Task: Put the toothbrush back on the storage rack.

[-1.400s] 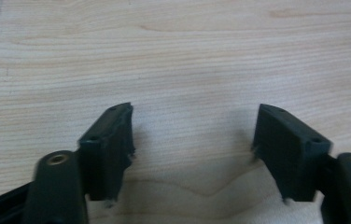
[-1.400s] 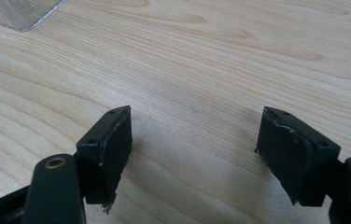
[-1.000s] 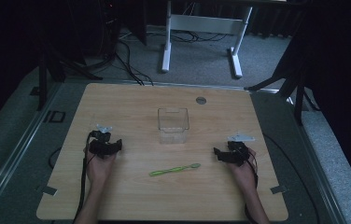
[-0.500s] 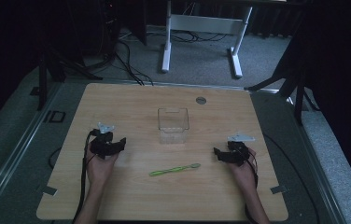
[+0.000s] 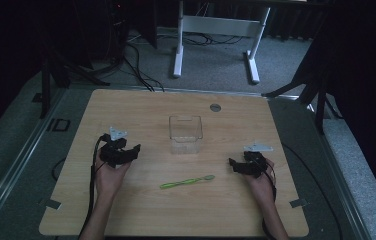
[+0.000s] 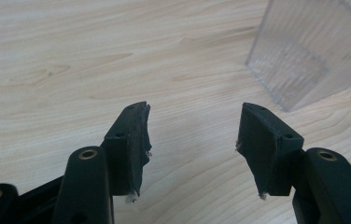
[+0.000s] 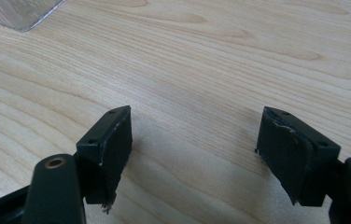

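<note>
since the earlier frames, the left gripper has been carried a little forward and toward the middle of the wooden table, while the right gripper has been kept almost where it was. both are held low over the wood, each in a hand that comes in from the near edge.

the left gripper's jaws are seen spread apart in its own view, with bare wood between them and nothing gripped. a corner of the clear plastic box is seen ahead of them and off to their right, near but not touching. the right gripper's jaws are likewise set wide apart over bare wood, empty, with only a corner of the box caught at the top left of its view.

in the high view, the clear plastic box stands upright near the middle of the table, between the two grippers and a little farther from the person. the green toothbrush lies flat on the wood nearer the person than the box, between the two hands, untouched and apart from both grippers. a small grey disc is set in the tabletop beyond the box.
</note>
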A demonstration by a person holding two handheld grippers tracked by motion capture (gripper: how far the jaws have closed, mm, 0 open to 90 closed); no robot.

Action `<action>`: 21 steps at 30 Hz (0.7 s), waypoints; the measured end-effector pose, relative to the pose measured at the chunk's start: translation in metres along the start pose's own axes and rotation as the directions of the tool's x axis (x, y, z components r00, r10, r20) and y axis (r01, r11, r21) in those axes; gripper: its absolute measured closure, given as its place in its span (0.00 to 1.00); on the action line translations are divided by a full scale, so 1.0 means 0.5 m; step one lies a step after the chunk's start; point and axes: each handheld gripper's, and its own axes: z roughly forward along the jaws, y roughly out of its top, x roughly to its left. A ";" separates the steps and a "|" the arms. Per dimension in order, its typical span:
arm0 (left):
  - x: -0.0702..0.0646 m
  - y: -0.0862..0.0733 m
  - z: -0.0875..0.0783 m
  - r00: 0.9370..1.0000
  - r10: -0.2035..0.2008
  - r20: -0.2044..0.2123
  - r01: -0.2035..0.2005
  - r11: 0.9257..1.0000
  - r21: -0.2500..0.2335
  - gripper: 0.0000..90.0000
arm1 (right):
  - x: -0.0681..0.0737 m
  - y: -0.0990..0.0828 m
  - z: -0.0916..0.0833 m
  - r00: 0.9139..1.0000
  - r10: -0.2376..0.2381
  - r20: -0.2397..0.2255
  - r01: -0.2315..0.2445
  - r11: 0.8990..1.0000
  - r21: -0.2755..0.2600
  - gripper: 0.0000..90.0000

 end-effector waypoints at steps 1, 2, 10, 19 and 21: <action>-0.002 0.002 -0.002 1.000 0.002 0.003 -0.002 1.000 -0.003 0.48 | 0.000 0.000 0.000 1.000 0.000 -0.001 0.000 1.000 0.000 0.29; -0.005 0.004 -0.003 1.000 0.005 0.006 -0.005 1.000 -0.006 0.48 | 0.000 0.000 0.000 1.000 0.000 0.000 0.000 1.000 0.000 0.29; -0.018 0.021 -0.009 0.999 0.019 0.029 -0.019 1.000 -0.014 0.48 | 0.000 0.000 0.000 1.000 0.000 0.000 0.000 1.000 0.000 0.29; -0.034 0.034 -0.014 0.997 0.039 0.066 -0.038 0.999 -0.018 0.49 | 0.000 0.000 0.000 1.000 -0.001 0.000 0.001 1.000 0.000 0.29; -0.038 0.037 -0.015 0.997 0.042 0.071 -0.041 0.999 -0.019 0.49 | 0.000 0.000 0.000 1.000 -0.001 0.000 0.001 1.000 0.000 0.29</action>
